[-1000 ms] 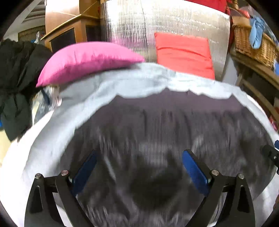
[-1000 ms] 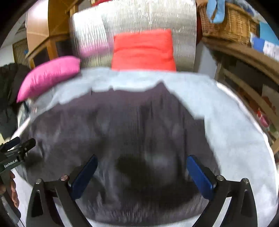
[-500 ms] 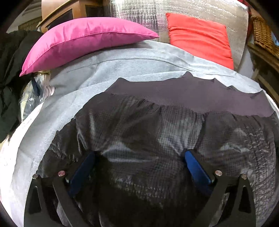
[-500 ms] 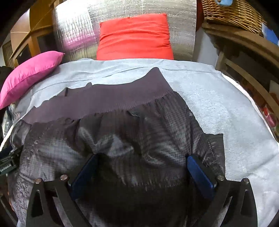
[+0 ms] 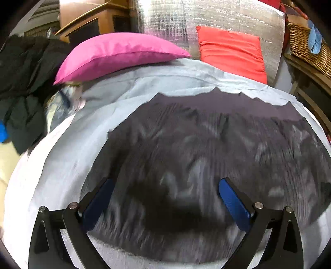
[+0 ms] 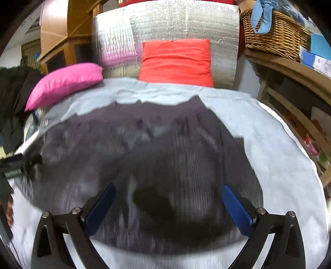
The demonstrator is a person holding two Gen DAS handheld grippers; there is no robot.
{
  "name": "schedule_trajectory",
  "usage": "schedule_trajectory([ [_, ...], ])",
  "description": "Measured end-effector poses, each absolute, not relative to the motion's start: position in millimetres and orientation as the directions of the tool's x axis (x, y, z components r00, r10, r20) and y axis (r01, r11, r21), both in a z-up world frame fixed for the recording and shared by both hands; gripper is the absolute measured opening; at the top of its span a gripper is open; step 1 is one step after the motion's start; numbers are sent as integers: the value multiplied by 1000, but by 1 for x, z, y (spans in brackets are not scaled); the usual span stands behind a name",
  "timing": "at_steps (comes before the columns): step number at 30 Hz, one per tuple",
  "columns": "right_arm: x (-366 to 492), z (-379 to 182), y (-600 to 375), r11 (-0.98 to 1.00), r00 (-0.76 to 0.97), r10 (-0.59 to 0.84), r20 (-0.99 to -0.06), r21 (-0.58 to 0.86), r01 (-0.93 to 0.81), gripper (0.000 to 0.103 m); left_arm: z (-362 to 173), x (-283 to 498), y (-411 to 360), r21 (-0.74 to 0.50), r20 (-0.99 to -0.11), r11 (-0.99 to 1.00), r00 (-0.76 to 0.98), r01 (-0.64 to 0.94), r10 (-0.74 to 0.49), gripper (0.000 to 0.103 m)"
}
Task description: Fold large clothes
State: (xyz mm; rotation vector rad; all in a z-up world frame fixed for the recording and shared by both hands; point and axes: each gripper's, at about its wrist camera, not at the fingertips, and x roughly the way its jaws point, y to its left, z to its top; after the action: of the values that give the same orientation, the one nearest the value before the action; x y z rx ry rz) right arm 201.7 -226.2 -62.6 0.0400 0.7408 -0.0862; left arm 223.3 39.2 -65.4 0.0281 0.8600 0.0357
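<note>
A dark grey garment (image 5: 206,149) with a plain purple-grey waistband along its far edge lies spread flat on a light grey sheet (image 5: 66,165). It also shows in the right wrist view (image 6: 149,157), blurred by motion. My left gripper (image 5: 165,186) is open and empty, hovering above the garment's near left part. My right gripper (image 6: 167,190) is open and empty above the garment's near right part. The left gripper's body (image 6: 14,165) shows at the left edge of the right wrist view.
A pink pillow (image 5: 115,53) and a red pillow (image 5: 231,51) lie at the far end against a silver foil panel (image 5: 206,16). Dark clothes (image 5: 20,82) are piled at the left. A wicker basket (image 6: 273,35) stands on wooden shelving (image 6: 293,87) at the right.
Both grippers have lifted and pulled back from the garment, which they were pressed against half a second ago. The garment stays flat on the sheet. Both jaws stay open.
</note>
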Motion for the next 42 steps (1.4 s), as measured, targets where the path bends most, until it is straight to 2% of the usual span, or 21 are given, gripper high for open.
schedule_trajectory([
  [4, 180, -72, -232, 993, 716, -76, -694, 17, 121, 103, -73, 199, 49, 35, -776, 999, 629, -38, 51, 102],
  [14, 163, -58, -239, 991, 738, -95, -669, 6, 132, 103, -69, 183, 52, 32, -772, 999, 634, -38, 49, 102],
  [18, 185, -101, -250, 988, 610, -76, -789, 21, 151, 103, -103, 194, 60, 20, -846, 998, 530, -62, 50, 102],
  [21, 180, -110, -262, 979, 602, -24, -798, 104, 177, 103, -111, 188, 76, -55, -858, 993, 513, -105, 7, 103],
  [27, 143, -79, -263, 983, 690, -54, -722, 82, 162, 103, -84, 156, 84, -46, -813, 994, 583, -98, 19, 102],
  [32, 84, -58, -268, 974, 761, -30, -648, 152, 168, 103, -68, 98, 98, -79, -750, 992, 662, -94, 3, 102],
  [36, 41, -66, -261, 976, 781, -12, -624, 163, 145, 103, -77, 53, 110, -70, -710, 993, 704, -96, 18, 102],
  [42, 18, -87, -258, 979, 780, -38, -624, 134, 155, 103, -99, 35, 128, -65, -724, 987, 688, -149, 56, 102],
])
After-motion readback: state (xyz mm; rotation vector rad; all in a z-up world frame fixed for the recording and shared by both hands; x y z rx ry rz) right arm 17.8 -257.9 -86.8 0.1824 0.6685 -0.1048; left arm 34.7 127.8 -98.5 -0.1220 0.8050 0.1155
